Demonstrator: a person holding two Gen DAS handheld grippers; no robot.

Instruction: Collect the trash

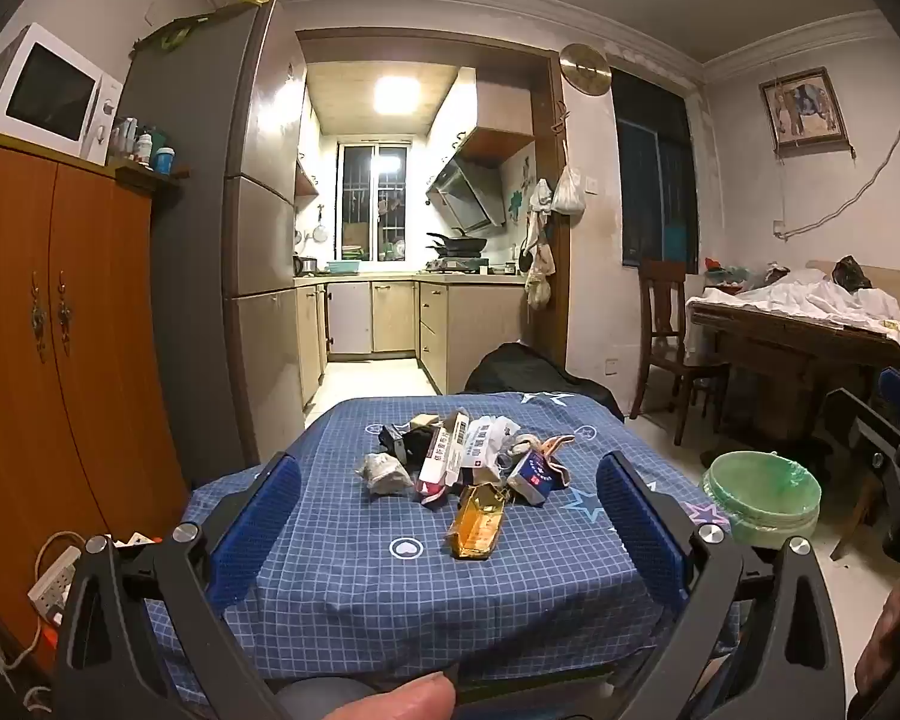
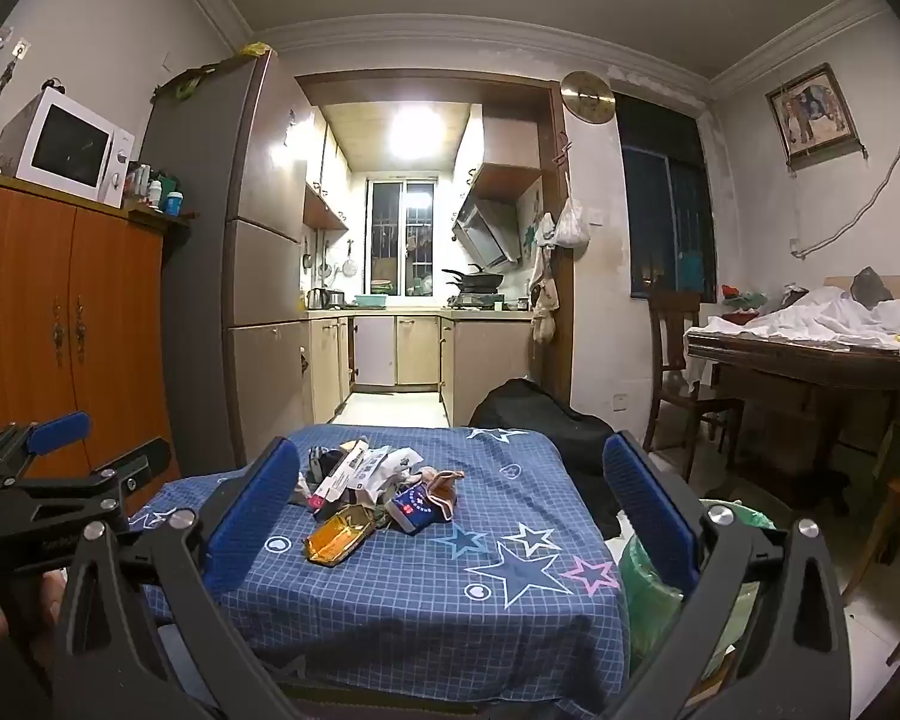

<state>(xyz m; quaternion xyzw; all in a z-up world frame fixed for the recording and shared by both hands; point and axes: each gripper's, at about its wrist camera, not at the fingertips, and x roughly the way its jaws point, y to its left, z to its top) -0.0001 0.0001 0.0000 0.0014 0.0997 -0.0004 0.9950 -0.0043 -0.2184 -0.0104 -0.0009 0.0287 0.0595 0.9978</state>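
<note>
Hovering both grippers short of the table point(image 1: 390, 600); left gripper point(image 1: 450, 510) and right gripper point(image 2: 450, 498) are spread wide and empty, so we guess we're just lining up; the trash pile point(image 1: 462, 462) sits ahead between the left's fingers, ahead-left of the right; green-lined bin point(image 1: 762, 498) waits to the right, handy for drops.

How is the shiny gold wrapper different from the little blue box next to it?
The gold wrapper is shiny orange-gold and lies flat, nearest the cameras; the blue box is matte dark blue with white print and looks crumpled. The gold wrapper lies a little apart; the blue box leans against the pile. Both lie on the blue checked tablecloth.
</note>
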